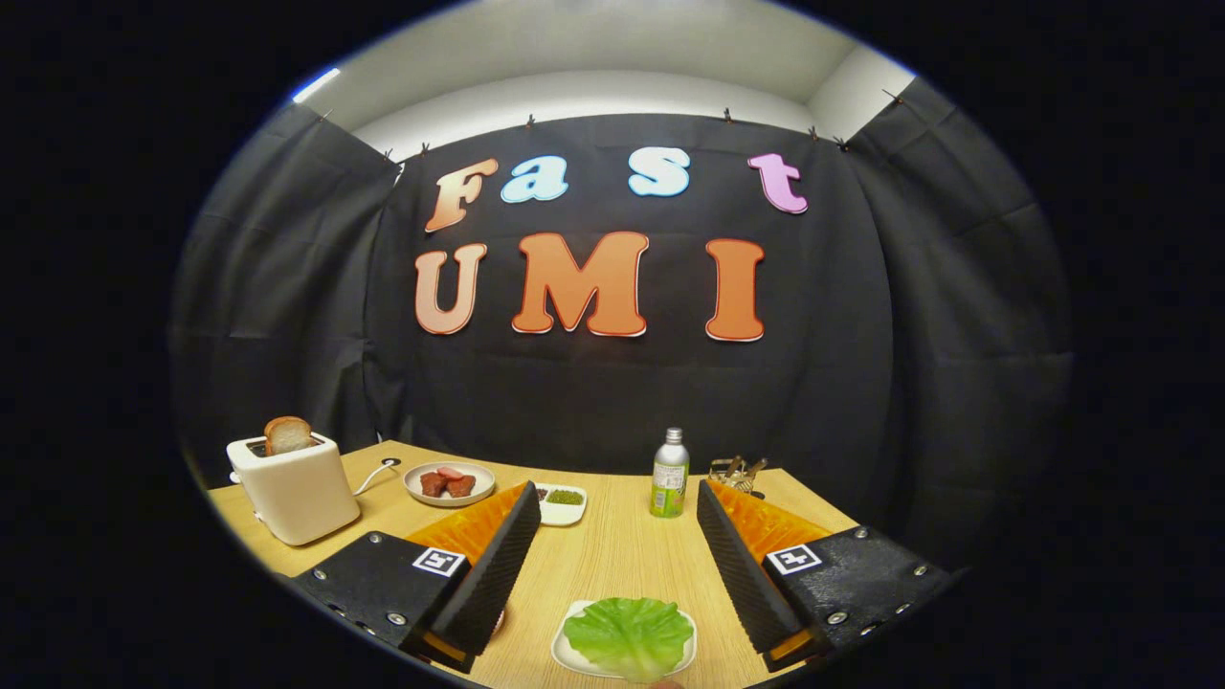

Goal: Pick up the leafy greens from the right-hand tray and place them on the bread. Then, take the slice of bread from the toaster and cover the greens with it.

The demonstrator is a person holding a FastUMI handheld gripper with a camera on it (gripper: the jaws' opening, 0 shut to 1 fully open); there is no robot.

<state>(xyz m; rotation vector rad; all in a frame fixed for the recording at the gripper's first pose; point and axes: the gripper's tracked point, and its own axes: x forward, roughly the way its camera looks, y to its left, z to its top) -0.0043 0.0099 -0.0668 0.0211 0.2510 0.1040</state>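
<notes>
A green lettuce leaf [627, 636] lies on a small white tray [567, 660], low between my two fingers and close to their bases. My gripper [614, 493] is open wide above the wooden table, with nothing held. The black ribbed pads [498, 565] stand on either side of the tray. Beyond the left finger stands a cream toaster [295, 488] with a slice of bread [287, 434] sticking up out of its slot. By the inner edge of the left finger a small rim of something shows; I cannot tell what it is.
A round plate [421, 496] with pieces of red meat sits right of the toaster. A small white dish [563, 502] of green and dark condiments lies behind the left fingertip. A green-labelled bottle [670, 476] stands ahead, with a metal object [737, 470] behind it near the table's far corner.
</notes>
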